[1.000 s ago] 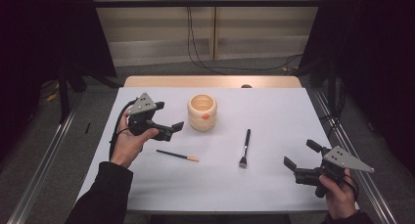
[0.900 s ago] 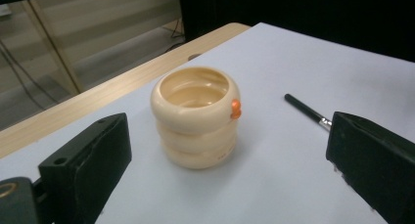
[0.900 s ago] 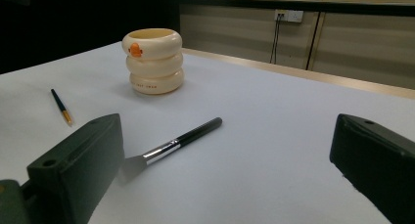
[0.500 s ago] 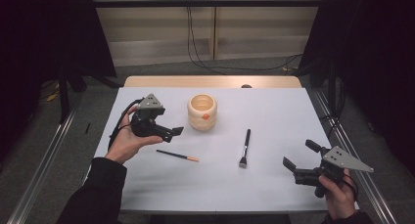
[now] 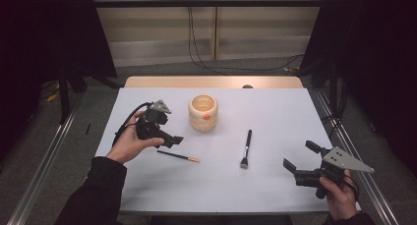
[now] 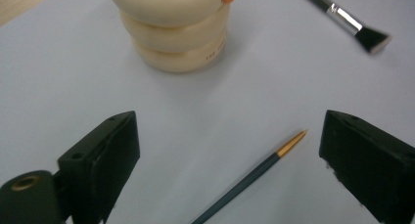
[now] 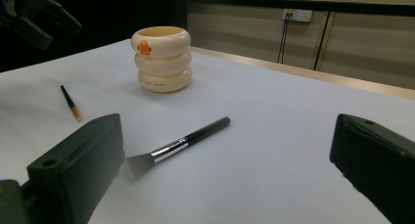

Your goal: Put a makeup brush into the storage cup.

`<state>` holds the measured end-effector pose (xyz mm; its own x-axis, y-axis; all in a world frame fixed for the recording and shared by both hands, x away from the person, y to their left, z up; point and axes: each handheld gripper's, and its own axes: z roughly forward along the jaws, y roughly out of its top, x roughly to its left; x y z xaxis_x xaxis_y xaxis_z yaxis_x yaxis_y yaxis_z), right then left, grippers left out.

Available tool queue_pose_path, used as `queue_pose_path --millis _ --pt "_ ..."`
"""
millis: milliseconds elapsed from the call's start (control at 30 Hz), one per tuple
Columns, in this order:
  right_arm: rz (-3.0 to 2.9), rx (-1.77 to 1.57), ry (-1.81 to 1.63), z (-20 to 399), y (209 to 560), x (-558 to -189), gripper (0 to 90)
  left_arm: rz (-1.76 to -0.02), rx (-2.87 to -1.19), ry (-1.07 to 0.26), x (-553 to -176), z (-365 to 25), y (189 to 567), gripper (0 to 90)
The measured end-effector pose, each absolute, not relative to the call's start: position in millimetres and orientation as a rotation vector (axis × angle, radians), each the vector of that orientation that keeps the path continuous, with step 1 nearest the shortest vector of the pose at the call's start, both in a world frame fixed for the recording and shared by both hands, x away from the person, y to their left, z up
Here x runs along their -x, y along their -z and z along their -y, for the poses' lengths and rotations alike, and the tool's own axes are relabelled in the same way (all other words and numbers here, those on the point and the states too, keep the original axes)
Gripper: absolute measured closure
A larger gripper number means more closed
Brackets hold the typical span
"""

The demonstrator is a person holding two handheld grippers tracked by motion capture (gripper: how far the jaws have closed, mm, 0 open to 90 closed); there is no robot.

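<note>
Jaws of your left gripper (image 5: 169,136) stand spread, though they have just been closing a little, with nothing pinched; the thin brush (image 5: 178,156) lies on the table just beneath them, in front of the cream cup (image 5: 203,112). Your right gripper (image 5: 301,159) hovers spread, well right of the cup, beyond the flat brush (image 5: 245,149).

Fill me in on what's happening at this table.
A person holds a gripper in each hand. The left gripper, jaws just closing slightly but still wide with nothing gripped, hovers over the thin pencil-like brush. The right gripper waits open near the flat makeup brush. The cream cup stands empty-looking behind.
</note>
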<state>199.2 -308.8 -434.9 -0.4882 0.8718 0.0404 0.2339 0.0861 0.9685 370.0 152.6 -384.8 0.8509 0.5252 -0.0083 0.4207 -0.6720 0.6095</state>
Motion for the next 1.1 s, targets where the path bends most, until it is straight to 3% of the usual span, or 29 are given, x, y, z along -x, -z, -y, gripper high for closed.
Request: queue_pose_path --millis 300,667,1000,1033,1100 --pt "-1.796 -1.091 -1.427 309.0 434.9 -199.1 0.0 -0.627 -2.549 -0.103 -373.7 -145.2 397.2 15.3" --pt "-1.799 -1.087 -1.422 308.4 435.0 -199.0 0.0 -0.617 -2.679 -0.023 -376.0 -135.9 411.2 7.5" --pt "-1.797 -1.091 -1.431 308.0 434.9 -198.8 0.0 -0.542 -2.719 0.012 -369.4 -129.0 421.6 19.4" --pt "-1.802 -1.081 -1.430 308.3 434.9 -198.9 0.0 -0.527 -2.722 0.022 -369.0 -128.1 423.6 26.0" --pt "-1.801 -1.078 -1.427 308.1 435.0 -199.2 0.0 -0.525 -2.719 0.018 -368.2 -127.8 424.3 26.9"
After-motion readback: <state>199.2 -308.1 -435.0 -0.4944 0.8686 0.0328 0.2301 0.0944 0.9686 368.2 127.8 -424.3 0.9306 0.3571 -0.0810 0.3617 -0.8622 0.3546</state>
